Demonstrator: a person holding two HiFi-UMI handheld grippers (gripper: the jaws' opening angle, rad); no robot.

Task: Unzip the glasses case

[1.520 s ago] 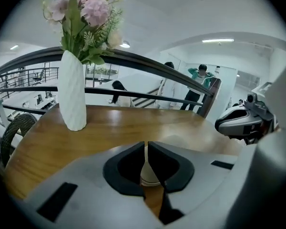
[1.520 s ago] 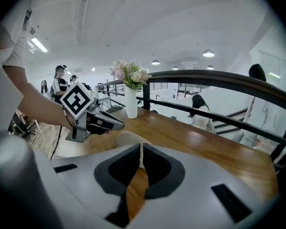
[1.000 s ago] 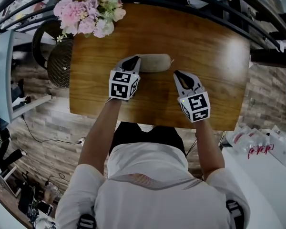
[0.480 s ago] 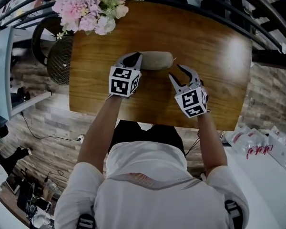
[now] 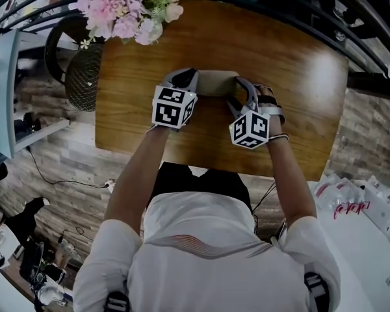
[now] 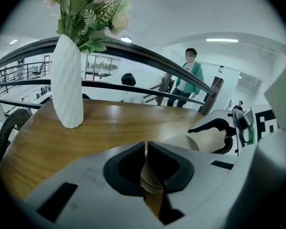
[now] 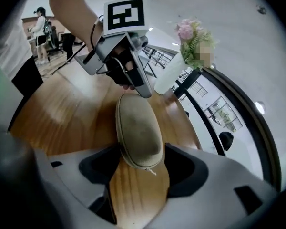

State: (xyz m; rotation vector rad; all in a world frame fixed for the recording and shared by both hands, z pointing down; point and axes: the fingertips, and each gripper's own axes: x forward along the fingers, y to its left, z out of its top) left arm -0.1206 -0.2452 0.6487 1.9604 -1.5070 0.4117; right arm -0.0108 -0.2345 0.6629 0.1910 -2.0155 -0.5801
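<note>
The tan oval glasses case (image 5: 216, 82) lies on the wooden table (image 5: 292, 77), between my two grippers. My left gripper (image 5: 184, 80) is shut at the case's left end. In the left gripper view its jaws (image 6: 146, 149) meet at the tips with a tan part of the case pinched behind them; whether that is the zip pull is unclear. My right gripper (image 5: 239, 93) is open, and its jaws have just been opening. In the right gripper view they (image 7: 140, 163) straddle the near end of the case (image 7: 138, 128) without pressing on it.
A white vase of pink flowers (image 5: 133, 12) stands at the table's far left corner, seen as the vase (image 6: 69, 85) in the left gripper view. A dark chair (image 5: 84, 77) sits off the left edge. Railings run beyond the far edge, with people behind them.
My right gripper has moved in from the front of the table to the case's right end, rolled over and opened around it. The left gripper has kept still.
</note>
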